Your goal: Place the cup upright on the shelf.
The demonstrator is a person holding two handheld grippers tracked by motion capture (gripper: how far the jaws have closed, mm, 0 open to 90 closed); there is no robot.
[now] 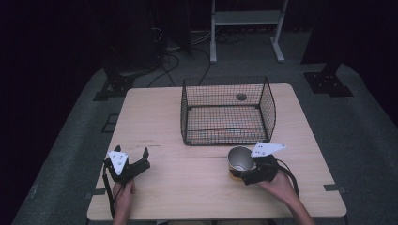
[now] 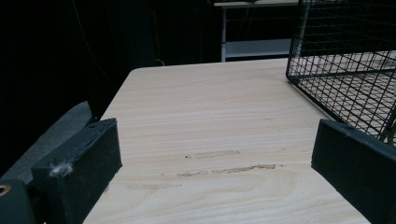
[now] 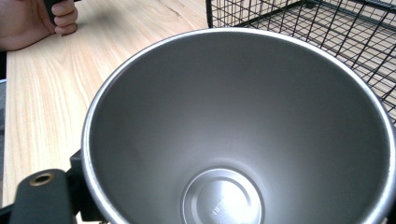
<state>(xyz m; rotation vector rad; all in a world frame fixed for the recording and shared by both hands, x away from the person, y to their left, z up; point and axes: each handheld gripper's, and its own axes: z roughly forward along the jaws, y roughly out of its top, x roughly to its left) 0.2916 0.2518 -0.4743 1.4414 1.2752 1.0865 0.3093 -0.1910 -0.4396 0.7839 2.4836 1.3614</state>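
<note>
A silver metal cup [image 1: 240, 161] with an empty inside [image 3: 233, 140] is held tilted just in front of the black wire basket [image 1: 227, 110], my right gripper [image 1: 253, 172] shut on it. The cup's open mouth faces the right gripper's camera, and the jaws are mostly hidden behind it. At the table's front left my left gripper [image 1: 133, 161] stands open above the bare wood, nothing between its two black pads [image 2: 79, 172]. The basket's near corner [image 2: 345, 70] lies to the upper right in the left gripper view.
The light wooden table [image 1: 155, 117] carries the wire basket at its middle back. A white metal frame [image 1: 246, 23] and cables lie on the dark floor beyond the table. A hand [image 3: 37, 21] shows at the top left of the right gripper view.
</note>
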